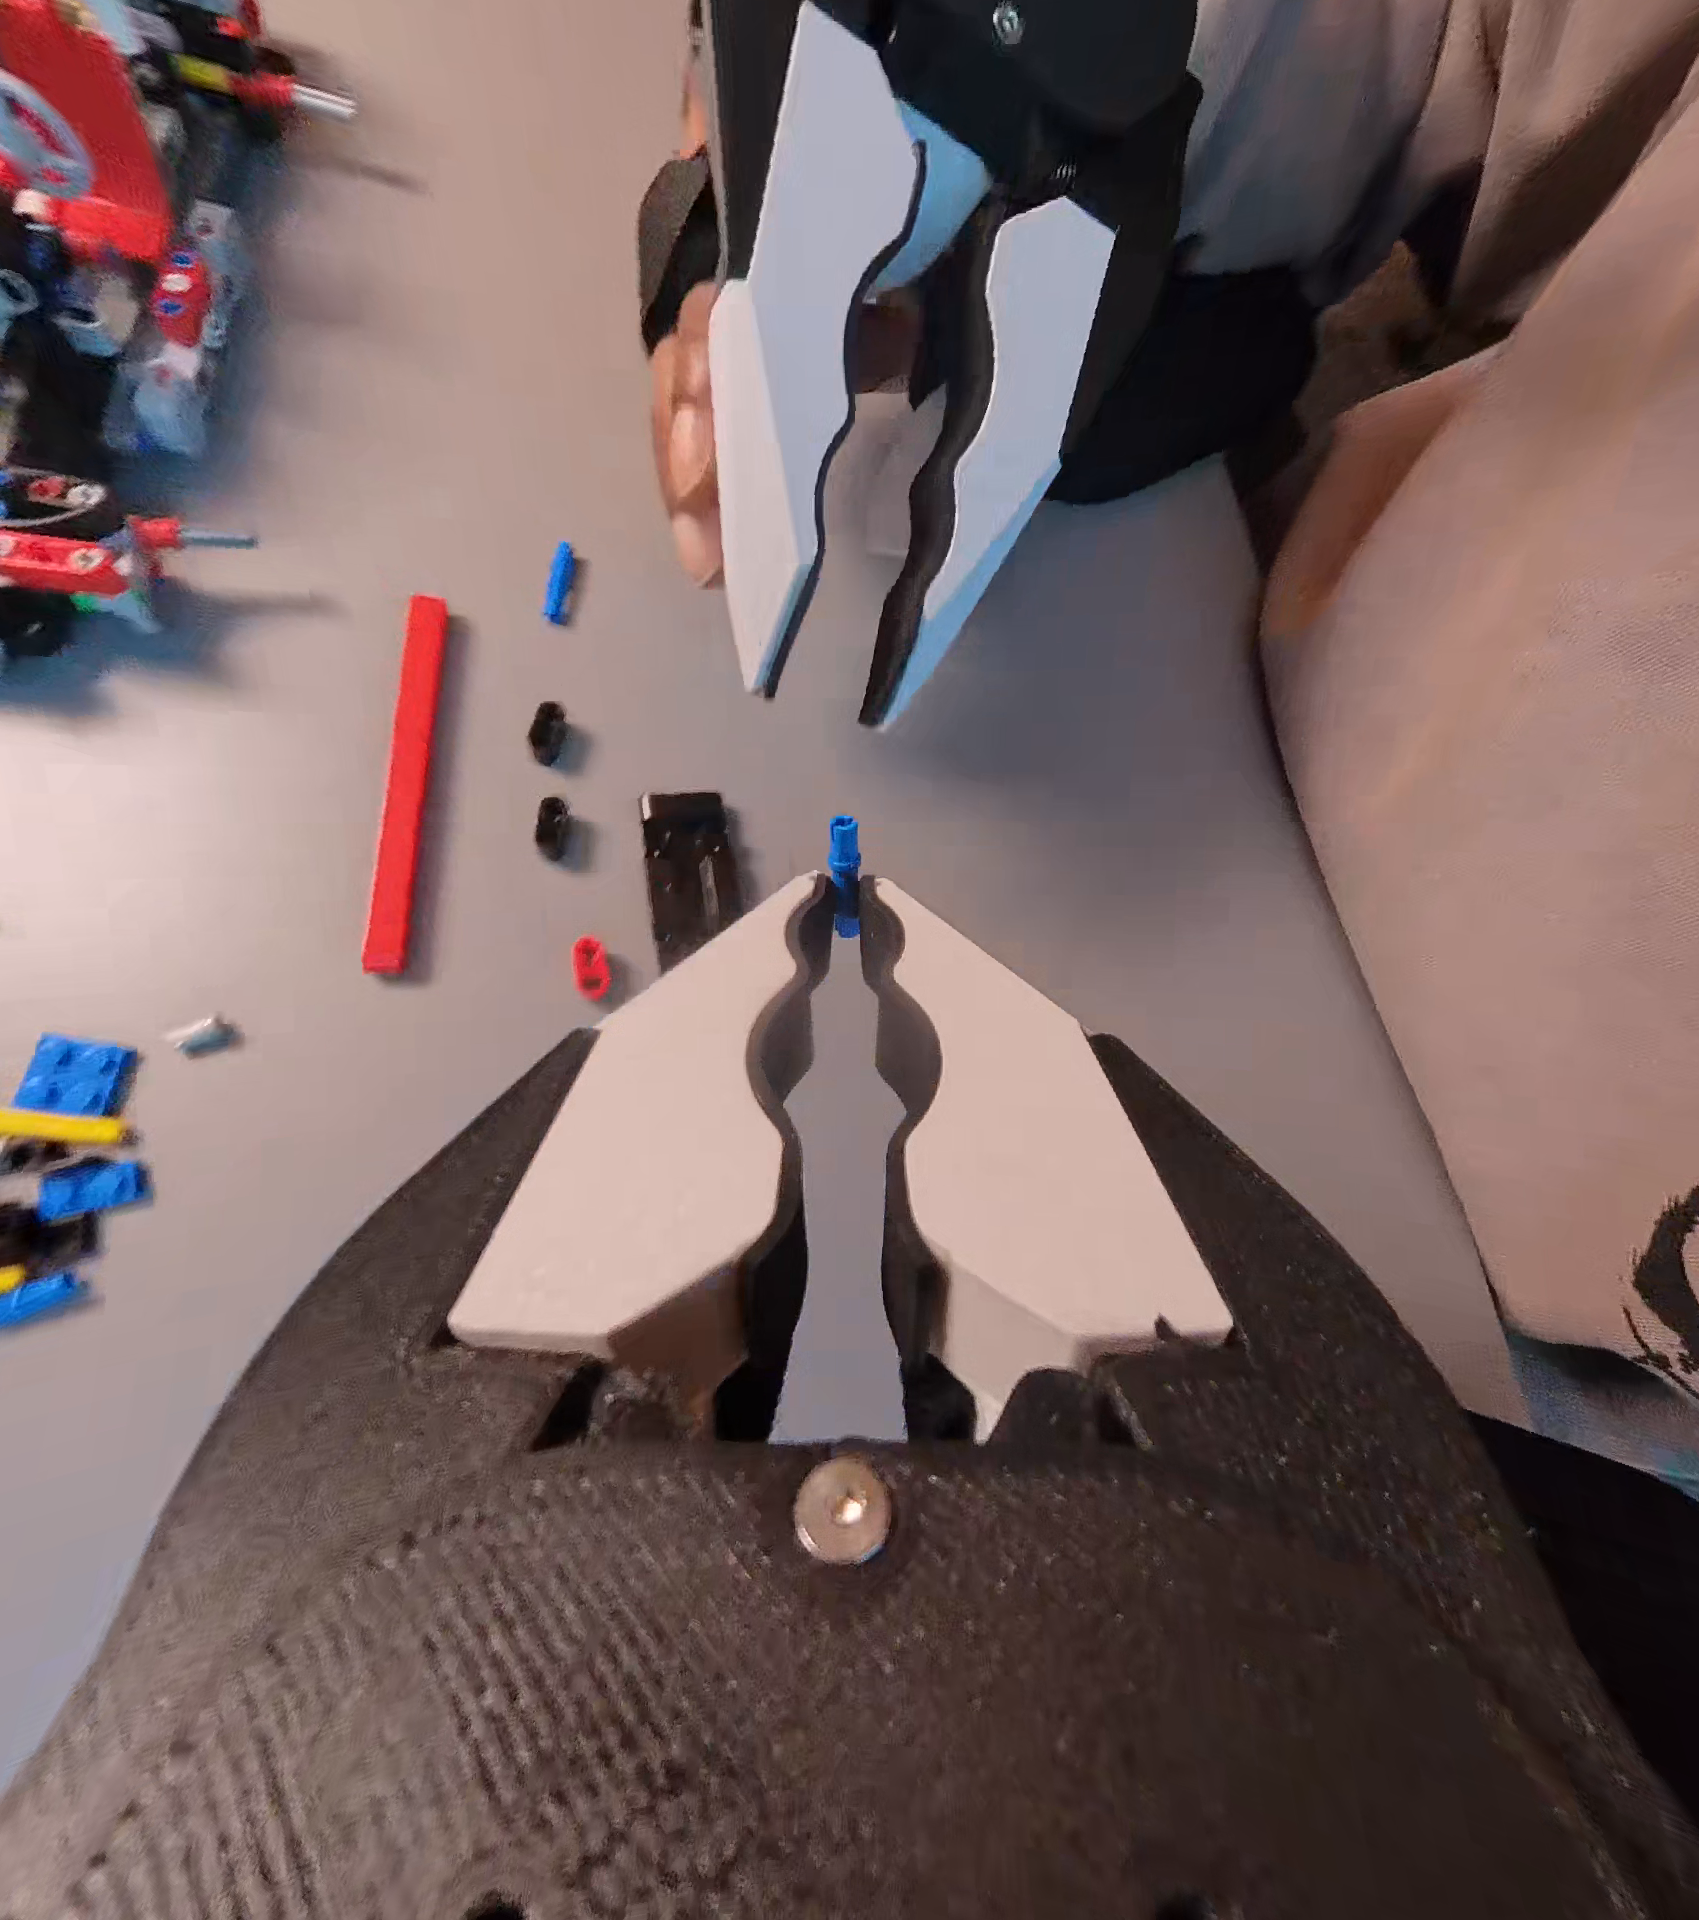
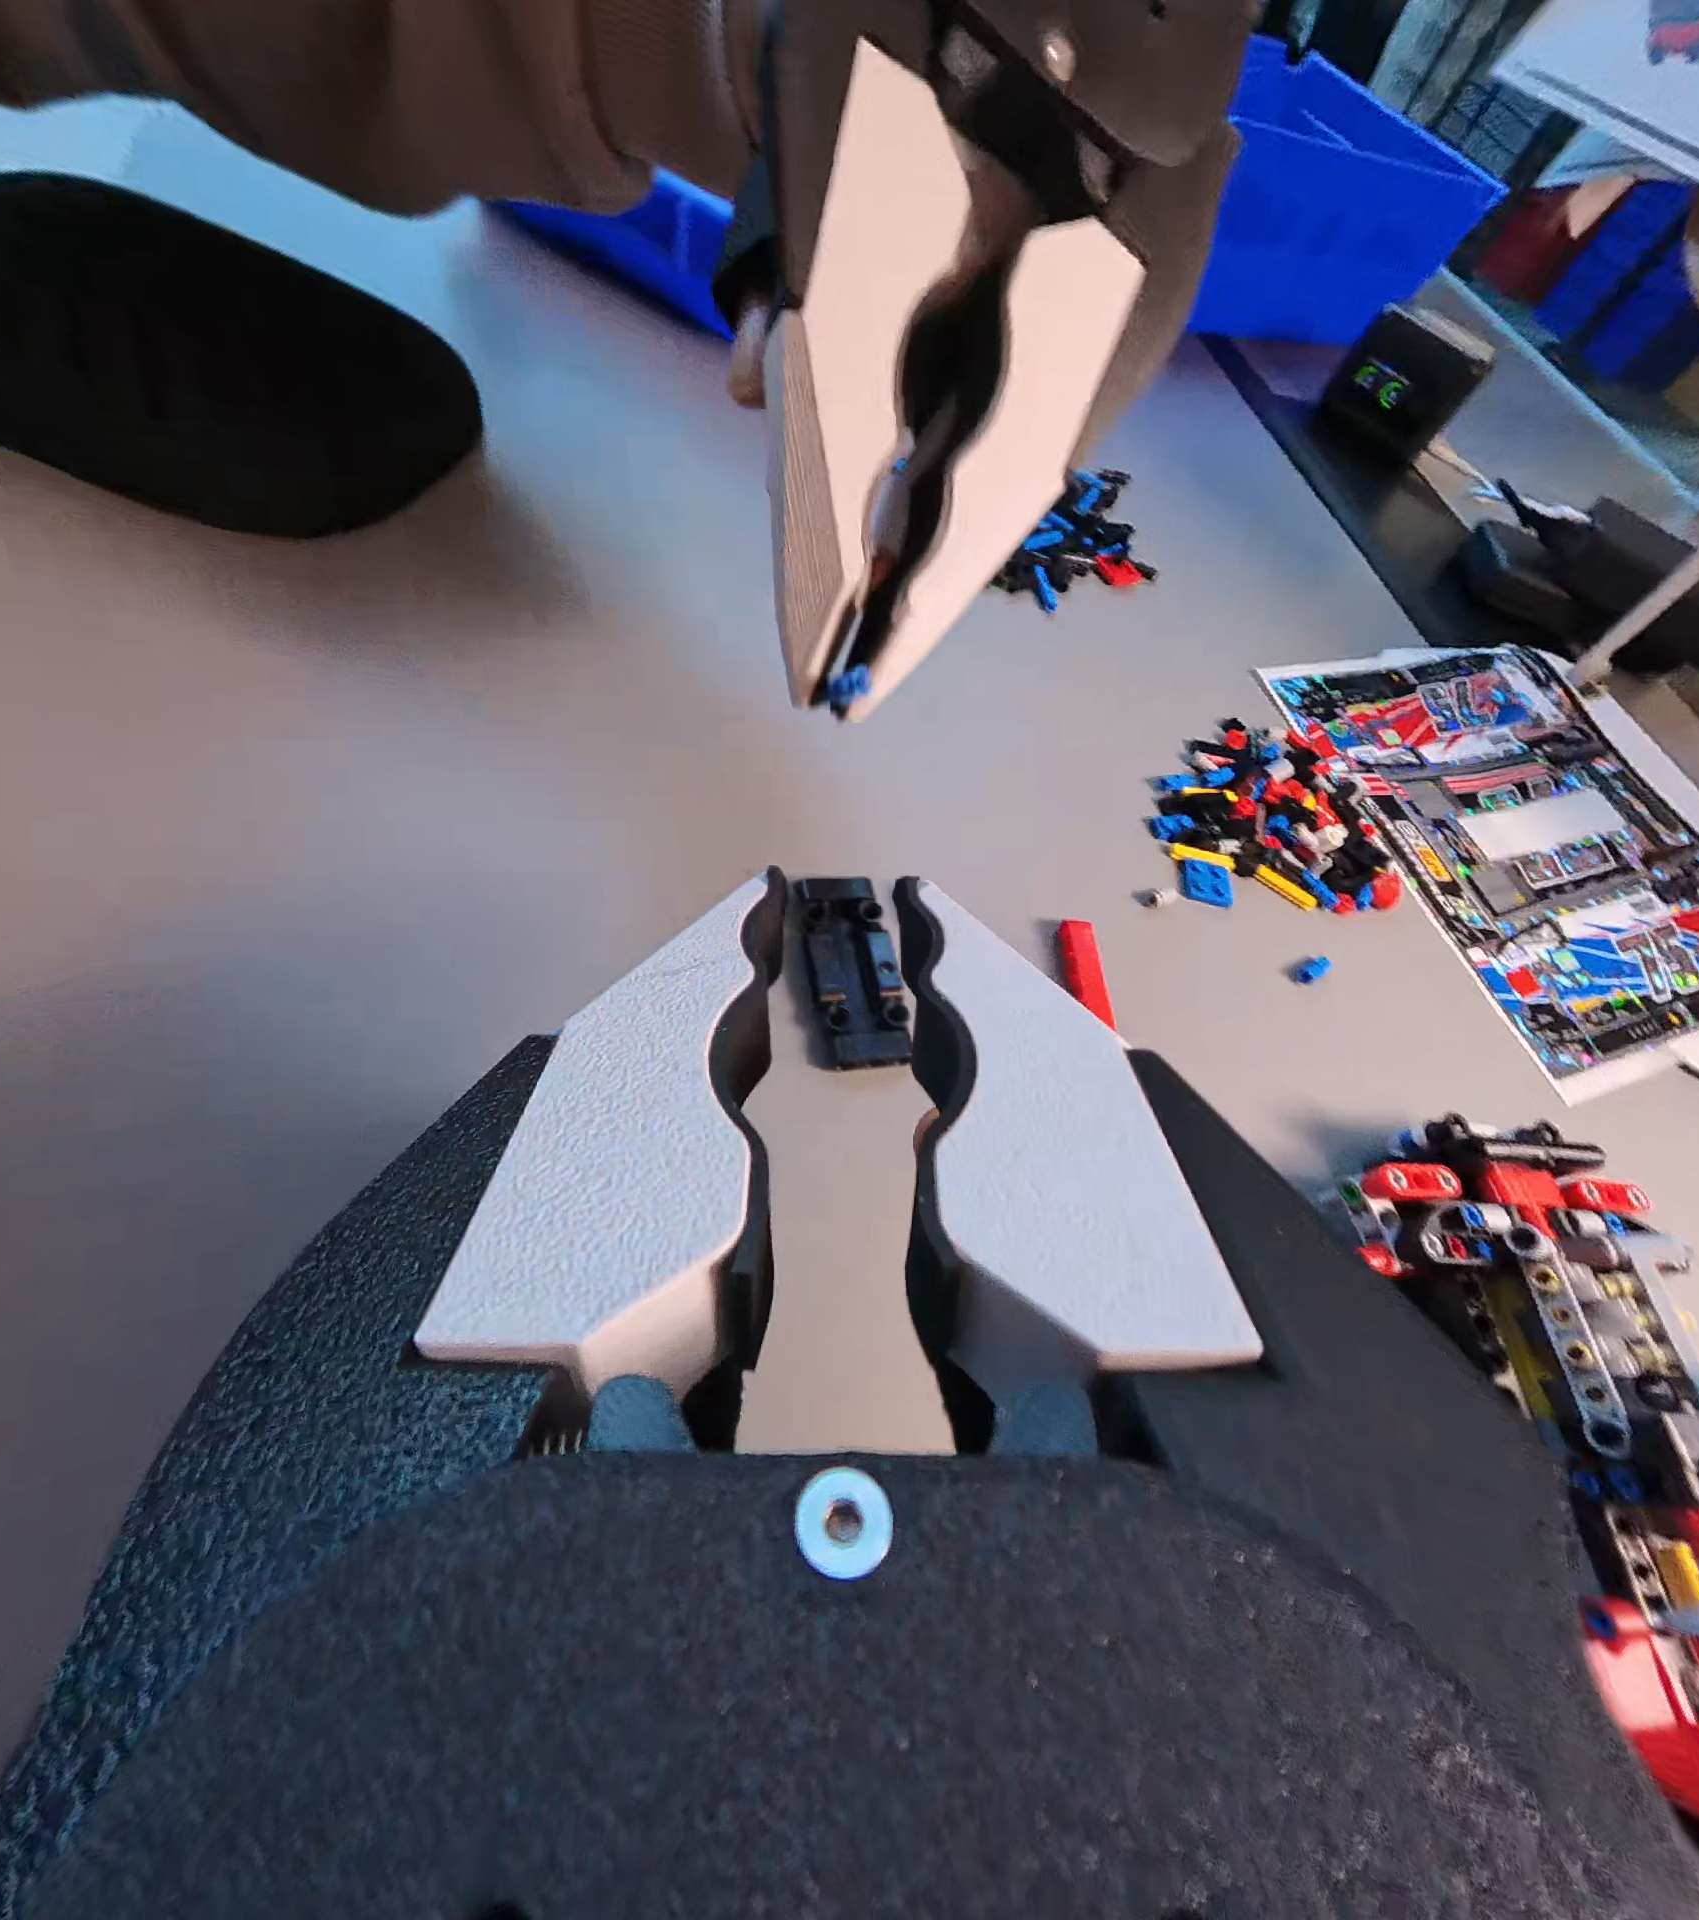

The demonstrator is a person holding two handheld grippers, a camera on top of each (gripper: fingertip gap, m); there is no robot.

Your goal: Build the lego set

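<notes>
Left gripper (image 1: 845, 883) clenched on blue pin (image 1: 843, 857) (long axis forward, beyond fingertips); right gripper (image 2: 840, 883) released — black piece (image 2: 850, 971) lengthwise between its fingers.

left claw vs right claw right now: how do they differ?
Left claw is shut on a blue pin; right claw is open and empty. Left claw hangs over bare table; right claw straddles a black piece lying flat. Both have grey fingers on black bodies.
</notes>
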